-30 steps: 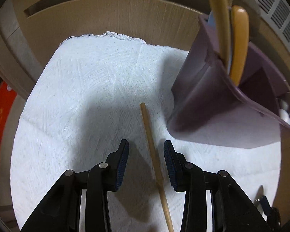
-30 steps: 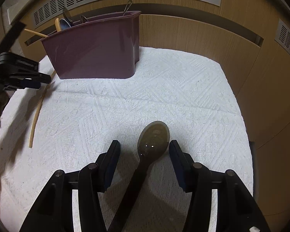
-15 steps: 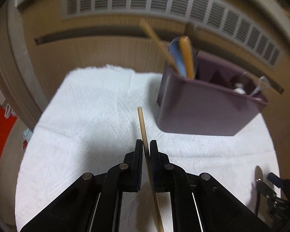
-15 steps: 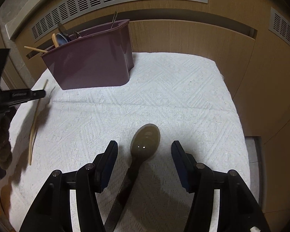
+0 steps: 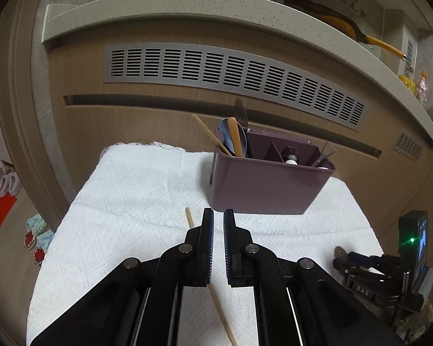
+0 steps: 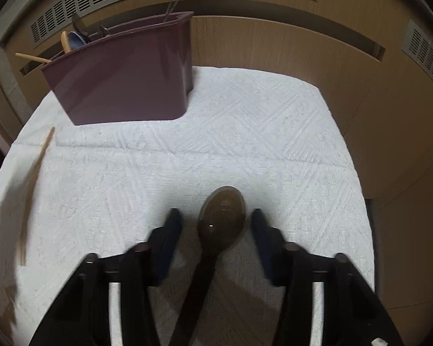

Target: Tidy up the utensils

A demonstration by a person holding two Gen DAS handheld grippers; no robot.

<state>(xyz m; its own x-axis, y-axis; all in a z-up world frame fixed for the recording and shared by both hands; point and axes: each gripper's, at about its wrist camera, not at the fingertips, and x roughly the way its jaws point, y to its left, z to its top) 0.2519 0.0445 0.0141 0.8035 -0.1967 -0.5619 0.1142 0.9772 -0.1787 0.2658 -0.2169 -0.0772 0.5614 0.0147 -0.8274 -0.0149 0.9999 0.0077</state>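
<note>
The left claw (image 5: 218, 216) is clenched, with nothing visible between its pads. A chopstick (image 5: 220, 311) slants behind one finger; whether it touches, I cannot tell. Ahead of the claw stands the purple utensil holder (image 5: 262, 190) on the white towel (image 5: 130, 201). Only the right view shows the right claw (image 6: 213, 222): its jaws have just been closing around the dark spoon (image 6: 220, 216), pads still clear of it. The chopstick is blurred far to its left.

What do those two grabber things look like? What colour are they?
Both are black, with jointed bars held by round silver pins. The left gripper has two flat fingers lined with ribbed dark blue pads. The right gripper has the same dark blue pads. Seen from the left camera, its body carries white letters, "DAS", and a small screen with a green light.
</note>
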